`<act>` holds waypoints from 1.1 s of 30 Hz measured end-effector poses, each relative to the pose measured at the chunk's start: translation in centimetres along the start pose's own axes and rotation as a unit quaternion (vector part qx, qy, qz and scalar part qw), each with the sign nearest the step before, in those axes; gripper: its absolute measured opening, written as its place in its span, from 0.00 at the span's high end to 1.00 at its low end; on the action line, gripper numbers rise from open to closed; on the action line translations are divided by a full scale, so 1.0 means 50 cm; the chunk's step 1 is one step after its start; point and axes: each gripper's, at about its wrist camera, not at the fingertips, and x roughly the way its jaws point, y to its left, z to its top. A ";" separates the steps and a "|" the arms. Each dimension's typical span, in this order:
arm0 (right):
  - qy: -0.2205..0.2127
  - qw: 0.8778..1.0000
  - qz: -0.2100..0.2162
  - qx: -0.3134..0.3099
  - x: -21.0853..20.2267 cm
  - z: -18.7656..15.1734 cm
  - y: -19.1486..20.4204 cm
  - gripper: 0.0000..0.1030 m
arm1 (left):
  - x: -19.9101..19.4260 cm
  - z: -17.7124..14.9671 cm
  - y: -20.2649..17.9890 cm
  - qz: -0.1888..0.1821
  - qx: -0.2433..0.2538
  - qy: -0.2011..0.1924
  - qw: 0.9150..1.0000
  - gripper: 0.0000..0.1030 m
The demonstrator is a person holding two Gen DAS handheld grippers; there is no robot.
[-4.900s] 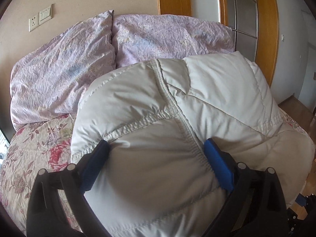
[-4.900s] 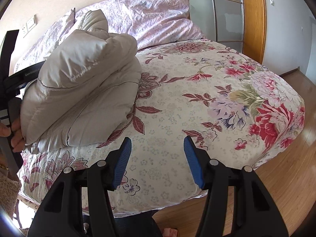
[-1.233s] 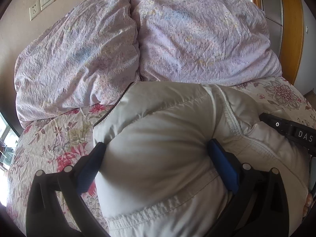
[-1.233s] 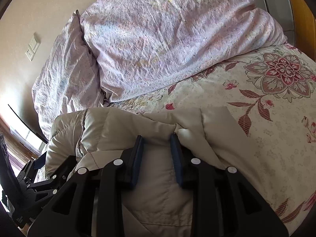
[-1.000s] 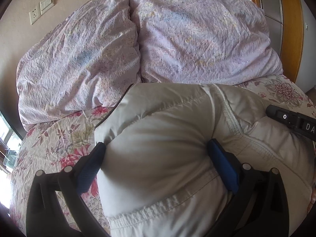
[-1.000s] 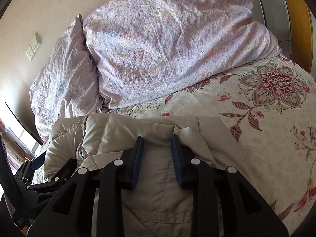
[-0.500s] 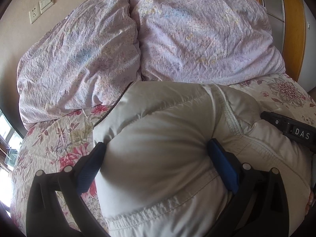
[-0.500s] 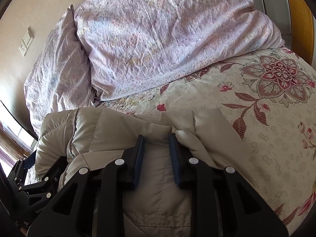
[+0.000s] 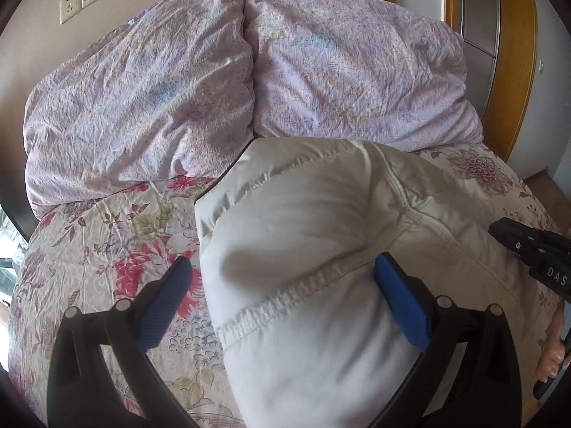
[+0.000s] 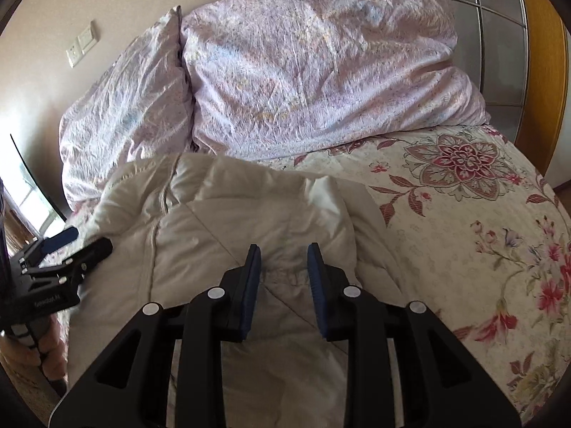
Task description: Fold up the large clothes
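A cream puffy jacket (image 9: 303, 232) lies folded into a thick bundle on the floral bedspread (image 9: 107, 235). My left gripper (image 9: 283, 292) stands wide open around the bundle's near end. Its right pad (image 9: 399, 303) touches the fabric, while the left pad (image 9: 167, 299) is clear of it with bedspread showing in the gap. In the right wrist view my right gripper (image 10: 283, 271) is shut on a puckered fold of the jacket (image 10: 249, 214), near its right side. Its black body (image 9: 528, 249) reaches in from the right edge of the left wrist view.
Two lilac pillows (image 9: 142, 107) (image 9: 357, 78) lean against the wall just beyond the jacket. The bedspread (image 10: 464, 214) stretches away to the right. A wooden door frame (image 9: 517, 53) stands at the back right, and a hand (image 10: 46, 342) grips the left tool.
Both grippers have drawn back and up a little. The jacket no longer fills the left gripper's span, and its left pad now stands free. The right gripper still pinches the fold.
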 end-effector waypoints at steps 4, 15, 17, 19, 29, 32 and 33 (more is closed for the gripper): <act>0.015 0.998 -0.041 -0.041 0.038 -0.026 0.022 0.73 | 0.025 -0.005 -0.025 0.009 0.010 0.007 1.000 0.02; 0.000 0.999 -0.035 -0.011 0.006 -0.041 0.016 0.71 | -0.014 -0.007 -0.021 0.005 0.001 0.015 1.000 0.02; -0.010 1.000 -0.022 -0.001 -0.029 -0.052 0.010 0.69 | -0.038 -0.013 -0.017 -0.006 -0.002 0.015 1.000 0.02; -0.015 1.000 -0.012 0.004 -0.058 -0.068 0.004 0.68 | -0.052 -0.021 -0.021 -0.009 0.004 0.013 1.000 0.02; 0.031 0.999 -0.003 -0.010 -0.033 -0.109 -0.005 0.67 | -0.024 -0.048 -0.048 -0.013 0.007 0.012 1.000 0.02; 0.028 1.000 0.005 -0.002 -0.027 -0.117 -0.013 0.67 | -0.015 -0.049 -0.056 -0.007 0.014 0.012 1.000 0.02; 0.027 1.000 0.008 0.002 -0.026 -0.120 -0.016 0.67 | -0.013 -0.050 -0.060 -0.005 0.017 0.011 1.000 0.02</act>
